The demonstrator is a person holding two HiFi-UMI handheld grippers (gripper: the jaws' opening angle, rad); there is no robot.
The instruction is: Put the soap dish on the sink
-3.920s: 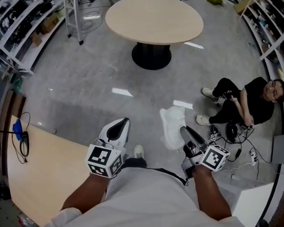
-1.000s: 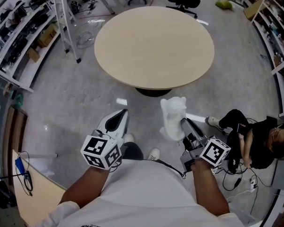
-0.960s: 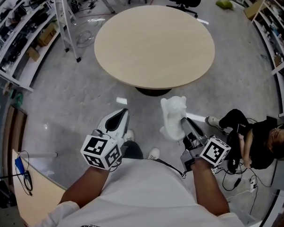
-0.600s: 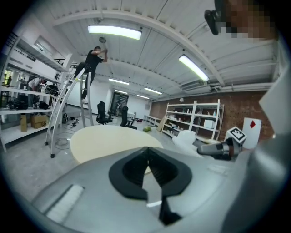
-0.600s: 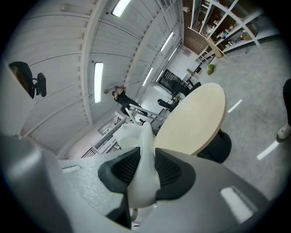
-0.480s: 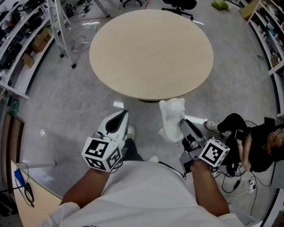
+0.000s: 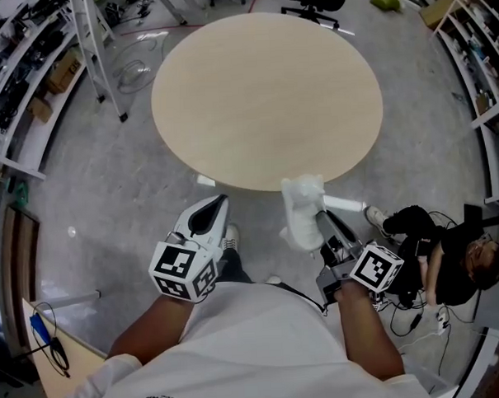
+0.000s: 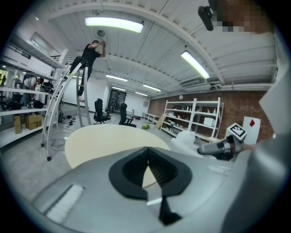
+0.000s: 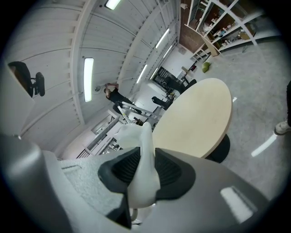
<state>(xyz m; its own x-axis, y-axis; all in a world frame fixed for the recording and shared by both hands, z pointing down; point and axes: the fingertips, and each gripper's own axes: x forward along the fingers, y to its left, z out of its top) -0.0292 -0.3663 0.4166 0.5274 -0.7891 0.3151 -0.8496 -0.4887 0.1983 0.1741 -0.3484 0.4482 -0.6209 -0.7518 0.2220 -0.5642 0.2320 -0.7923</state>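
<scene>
The right gripper (image 7: pixel 325 224) is clamping the white soap dish (image 7: pixel 302 208) between its jaws, and the dish is sticking up ahead of them, off the floor. The left gripper (image 7: pixel 214 207) is carrying nothing, its jaws meeting at the tips. Just beyond both, a round wooden table (image 7: pixel 265 86) is standing on the grey floor (image 7: pixel 108 184).

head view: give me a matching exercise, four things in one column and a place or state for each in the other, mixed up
Things:
1. soap dish
2. left gripper
3. table
4. seated person

Places or states:
a. on the floor at the right edge
b. jaws shut, nothing between them
c. clamped in the right gripper
d. round and beige, ahead of both grippers

Pairs: 1-c, 2-b, 3-d, 4-a
</scene>
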